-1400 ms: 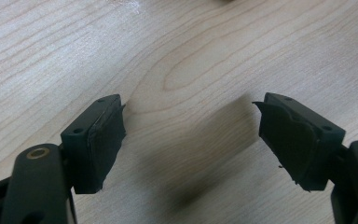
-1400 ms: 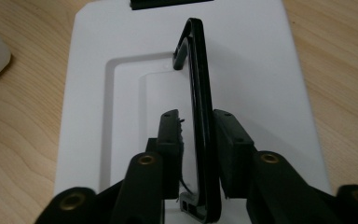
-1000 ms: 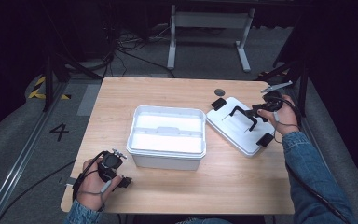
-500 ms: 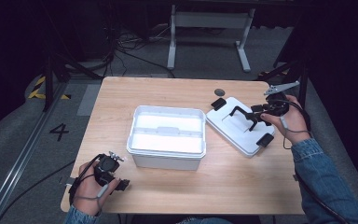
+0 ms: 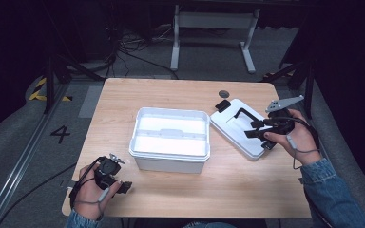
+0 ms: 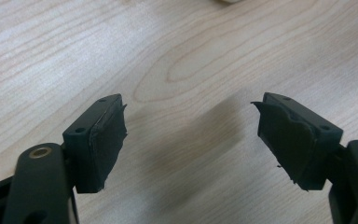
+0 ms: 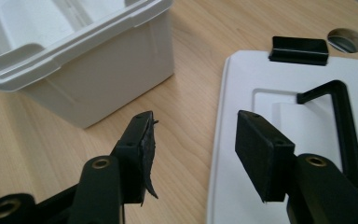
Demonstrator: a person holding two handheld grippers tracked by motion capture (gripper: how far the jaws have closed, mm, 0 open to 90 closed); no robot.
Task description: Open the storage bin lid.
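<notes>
Your right gripper (image 5: pixel 255 129) hung over the near right part of the lid (image 5: pixel 240 128), which lay flat on the desk (image 5: pixel 180 202) just right of the bin (image 5: pixel 170 140), apart from it. Its fingers (image 7: pixel 265 158) were spread, grasping nothing: in the right gripper view one sat above the lid's left edge and the other (image 7: pixel 140 149) above bare wood between lid and bin. The lid's black handle (image 7: pixel 340 121) lay beyond them, untouched, and a black latch (image 7: pixel 299 50) sat at the lid's far end, close to a round hole (image 7: pixel 347 39) in the desk. Whether the fingers touched the lid, I couldn't quite tell from the high view. The bin stood open at the middle of the desk, white inside, with a divider across it. Your left gripper (image 5: pixel 119 183) rested at the near left corner, well apart from the bin, its fingers (image 6: pixel 100 140) also released and wide, with only wood grain between them.
</notes>
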